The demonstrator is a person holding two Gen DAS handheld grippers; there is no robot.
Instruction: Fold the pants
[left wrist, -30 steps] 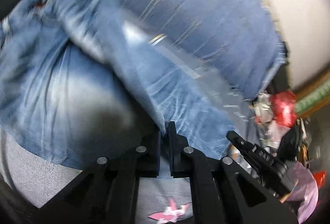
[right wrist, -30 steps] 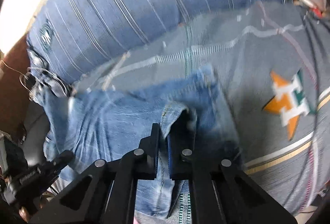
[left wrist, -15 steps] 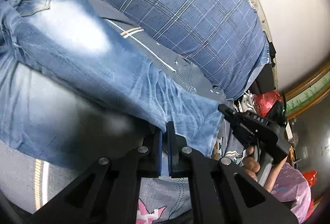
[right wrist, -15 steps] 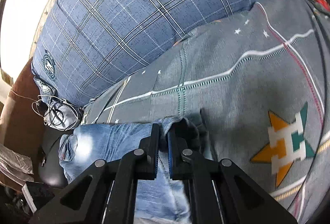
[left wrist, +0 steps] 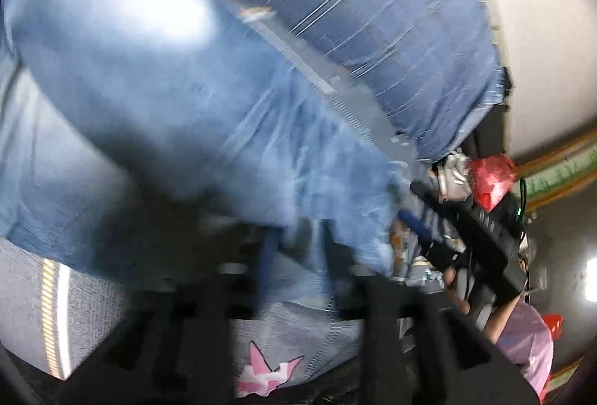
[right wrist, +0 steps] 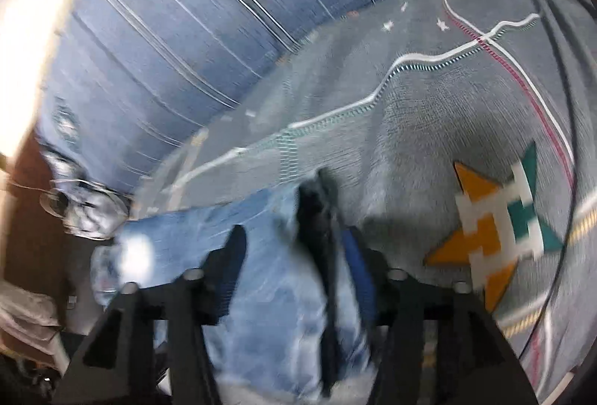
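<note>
The blue jeans (left wrist: 179,114) lie on a grey patterned bed cover (right wrist: 429,99). In the blurred left wrist view my left gripper (left wrist: 298,248) has its jaws spread apart, with the jeans' hem lying between them. The right gripper (left wrist: 440,218) shows at that view's right, at the hem's corner. In the right wrist view my right gripper (right wrist: 294,256) is open wide, with the jeans (right wrist: 261,278) lying between and under its fingers.
A large blue plaid pillow (left wrist: 373,13) lies behind the jeans, also in the right wrist view (right wrist: 194,13). Red and pink bags (left wrist: 488,177) and clutter sit at the bed's right end. A star emblem (right wrist: 496,218) marks the cover.
Both grippers were shut on the jeans' hem half a second ago; now both have opened and the hem lies loose on the bed. Both views are blurred by motion.
</note>
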